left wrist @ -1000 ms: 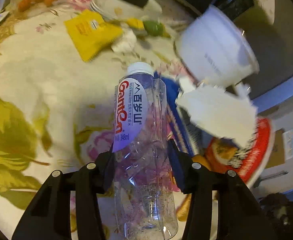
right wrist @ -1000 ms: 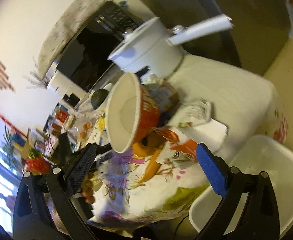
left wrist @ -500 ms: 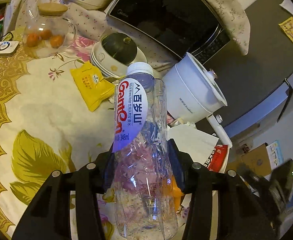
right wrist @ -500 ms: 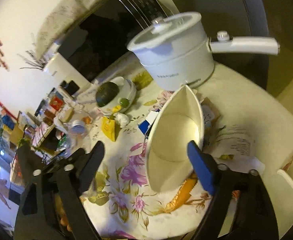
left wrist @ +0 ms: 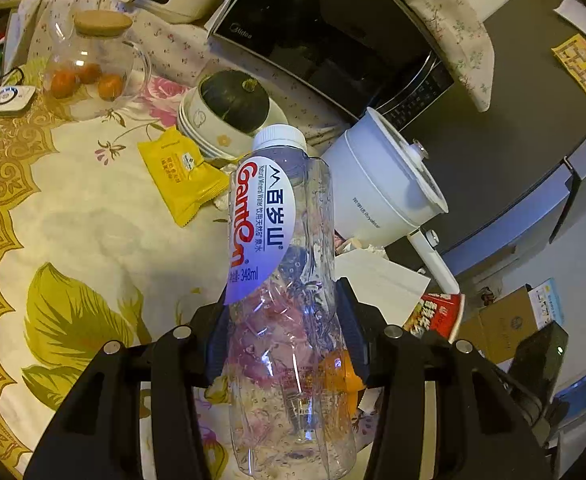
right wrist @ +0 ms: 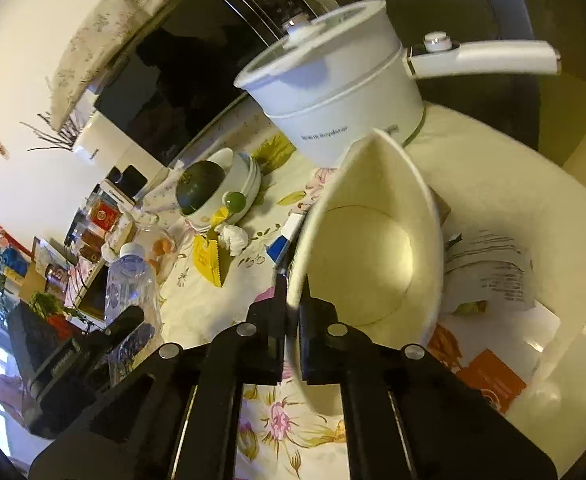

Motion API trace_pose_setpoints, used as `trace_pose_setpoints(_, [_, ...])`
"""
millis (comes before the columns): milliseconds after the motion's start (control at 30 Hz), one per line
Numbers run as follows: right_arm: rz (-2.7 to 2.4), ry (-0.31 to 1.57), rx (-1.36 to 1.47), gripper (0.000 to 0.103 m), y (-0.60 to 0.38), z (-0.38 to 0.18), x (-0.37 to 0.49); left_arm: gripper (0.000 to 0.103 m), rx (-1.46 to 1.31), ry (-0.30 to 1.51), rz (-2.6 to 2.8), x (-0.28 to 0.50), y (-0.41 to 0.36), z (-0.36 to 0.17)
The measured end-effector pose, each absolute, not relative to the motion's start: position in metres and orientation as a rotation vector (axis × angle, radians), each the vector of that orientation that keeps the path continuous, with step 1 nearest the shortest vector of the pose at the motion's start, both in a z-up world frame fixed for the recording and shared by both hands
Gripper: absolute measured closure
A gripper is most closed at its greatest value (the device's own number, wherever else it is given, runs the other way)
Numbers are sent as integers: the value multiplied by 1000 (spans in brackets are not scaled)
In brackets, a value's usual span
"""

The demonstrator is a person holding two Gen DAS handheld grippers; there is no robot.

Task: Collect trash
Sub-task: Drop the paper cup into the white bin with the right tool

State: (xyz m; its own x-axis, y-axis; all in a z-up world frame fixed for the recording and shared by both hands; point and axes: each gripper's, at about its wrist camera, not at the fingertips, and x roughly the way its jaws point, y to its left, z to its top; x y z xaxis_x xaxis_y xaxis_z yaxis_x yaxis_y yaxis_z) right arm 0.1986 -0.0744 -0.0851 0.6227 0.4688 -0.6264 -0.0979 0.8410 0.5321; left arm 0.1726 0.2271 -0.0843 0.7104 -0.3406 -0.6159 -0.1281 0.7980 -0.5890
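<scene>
One clear plastic bottle (left wrist: 281, 280) with a white cap stands upright between the left gripper (left wrist: 283, 332) fingers, which press its sides just below the label; it is lifted off the table (left wrist: 73, 216). Its base is cut off by the lower edge of the left view. In the right view it shows at 9 o'clock, partly behind the dark gripper body.

One paper cup (right wrist: 373, 248), white inside, lies tilted with its mouth toward the camera. The right gripper (right wrist: 291, 312) fingers are closed on its rim wall at the cup's 7 o'clock, one finger inside and one outside, the rim squeezed to a point at 12 o'clock.

One yellow wrapper (left wrist: 181, 176) and one crumpled tissue (right wrist: 233, 238) lie at the bottle's 10 o'clock. One white pot (right wrist: 333, 96) stands at the cup's 12 o'clock. Papers under the cup are blurred.
</scene>
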Motion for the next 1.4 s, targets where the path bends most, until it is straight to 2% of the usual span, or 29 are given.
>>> trace_pose_setpoints(433, [216, 651, 385, 99, -136, -35, 83, 55, -569, 692, -280, 151, 185, -56])
trace_pose_setpoints(567, [118, 721, 338, 99, -159, -54, 58, 55, -518, 693, -355, 143, 155, -51])
trace_pose_setpoints(667, [61, 849, 300, 99, -169, -87, 53, 55, -461, 705, -410, 136, 126, -49])
trace_pose_setpoints(700, [34, 909, 289, 96, -172, -101, 54, 55, -436, 711, -427, 133, 116, -50])
trace_pose_setpoints(767, [14, 1012, 267, 80, -174, -124, 55, 55, -384, 727, -460, 128, 93, -53])
trace_pose_setpoints(800, [4, 1042, 271, 59, -178, -133, 53, 55, -362, 739, -477, 126, 82, -55])
trace_pose_setpoints(833, [-11, 1051, 269, 51, -180, -137, 50, 55, -345, 751, -493, 124, 74, -58])
trace_pose_setpoints(967, [-73, 1003, 229, 39, -187, -131, 42, 55, -286, 799, -542, 121, 41, -72])
trace_pose_setpoints(1033, [-129, 947, 228, 28, -197, -124, 35, 55, -268, 815, -564, 117, 28, -77])
trace_pose_setpoints(1233, [-402, 780, 278, 19, -247, -114, 17, 54, -198, 896, -647, 113, -19, -100])
trace_pose_setpoints(1400, [-475, 724, 364, 17, -276, -109, 6, 54, -103, 1004, -728, 107, -65, -132])
